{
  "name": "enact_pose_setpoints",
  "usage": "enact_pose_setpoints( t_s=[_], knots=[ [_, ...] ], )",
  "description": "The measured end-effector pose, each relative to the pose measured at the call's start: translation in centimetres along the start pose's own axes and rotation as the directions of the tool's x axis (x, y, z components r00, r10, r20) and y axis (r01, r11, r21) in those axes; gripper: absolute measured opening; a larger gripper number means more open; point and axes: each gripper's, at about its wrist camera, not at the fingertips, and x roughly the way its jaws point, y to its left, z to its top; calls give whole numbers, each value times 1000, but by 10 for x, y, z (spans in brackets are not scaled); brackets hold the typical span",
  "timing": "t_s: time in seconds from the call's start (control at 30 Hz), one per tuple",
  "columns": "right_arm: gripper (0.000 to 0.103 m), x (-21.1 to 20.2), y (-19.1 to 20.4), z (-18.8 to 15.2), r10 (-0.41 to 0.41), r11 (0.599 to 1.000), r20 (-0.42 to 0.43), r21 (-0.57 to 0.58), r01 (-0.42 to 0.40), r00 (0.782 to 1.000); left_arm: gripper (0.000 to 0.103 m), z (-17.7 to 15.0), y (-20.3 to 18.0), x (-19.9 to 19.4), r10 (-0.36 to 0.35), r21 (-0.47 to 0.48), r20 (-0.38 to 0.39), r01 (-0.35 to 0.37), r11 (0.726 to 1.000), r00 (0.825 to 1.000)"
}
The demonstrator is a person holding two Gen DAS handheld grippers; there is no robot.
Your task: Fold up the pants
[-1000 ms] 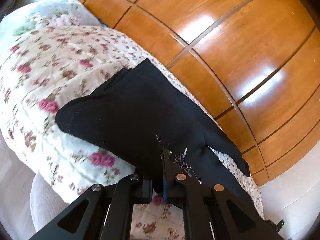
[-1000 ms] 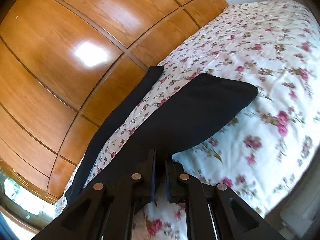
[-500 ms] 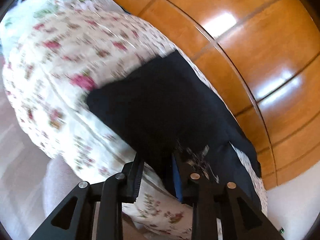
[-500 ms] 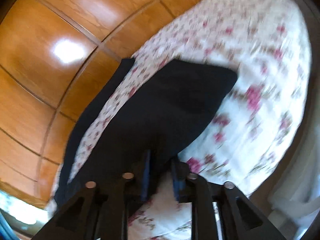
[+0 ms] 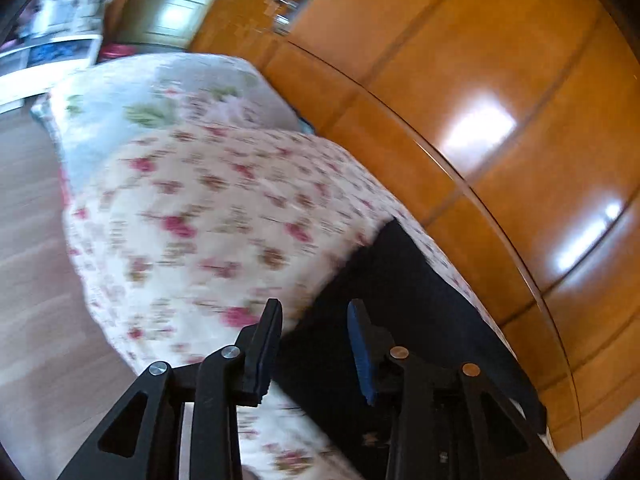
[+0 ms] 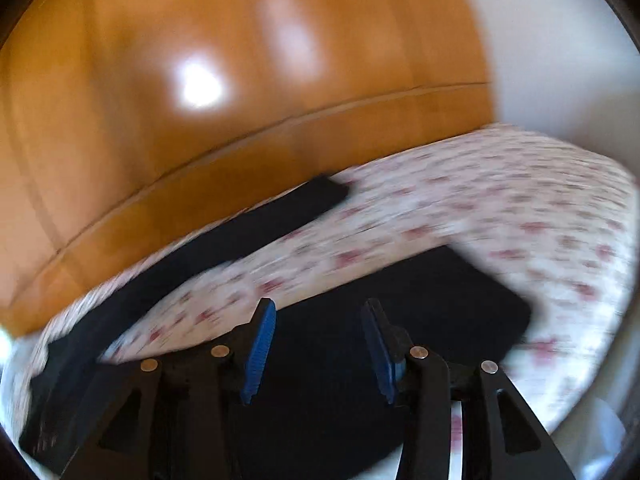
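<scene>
Your left gripper [image 5: 314, 312] is nearest in its own view, its jaws spread apart with nothing between them. Just beyond its blue-padded fingers [image 5: 362, 354] lie the black pants [image 5: 400, 320], spread flat on the bed [image 5: 208, 208], which is covered with a white quilt printed with pink roses. The dark fabric runs along the side of the bed nearest the wooden wardrobe [image 5: 480, 100]. Further off, a pale pillow [image 5: 160, 96] sits at the end of the bed, and past it is a blurred doorway.

Your right gripper [image 6: 320, 308] is also released, jaws wide apart and holding nothing, hovering directly over a broad dark panel of the pants [image 6: 400, 308]. Beyond that panel a strip of flowered quilt [image 6: 500, 208] shows, and then a narrow black leg of the garment stretches along the far edge of the bed beside the glossy wardrobe doors [image 6: 200, 80]. A white wall [image 6: 560, 60] stands to the right. Both views are smeared by motion blur.
</scene>
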Motion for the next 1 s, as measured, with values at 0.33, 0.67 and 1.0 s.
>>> enact_pose_setpoints(
  t_s=[0.33, 0.67, 1.0],
  knots=[
    [46, 85, 130, -21, 184, 957, -208, -185, -223, 961, 44, 21, -89, 87, -96, 174, -191, 130, 976, 977],
    [46, 123, 141, -35, 178, 961, -281, -155, -228, 943, 53, 64, -115, 186, -11, 163, -195, 43, 986, 981],
    [47, 122, 136, -36, 196, 963, -278, -128, -239, 940, 53, 85, -129, 260, 123, 255, -165, -78, 964, 979]
  ],
)
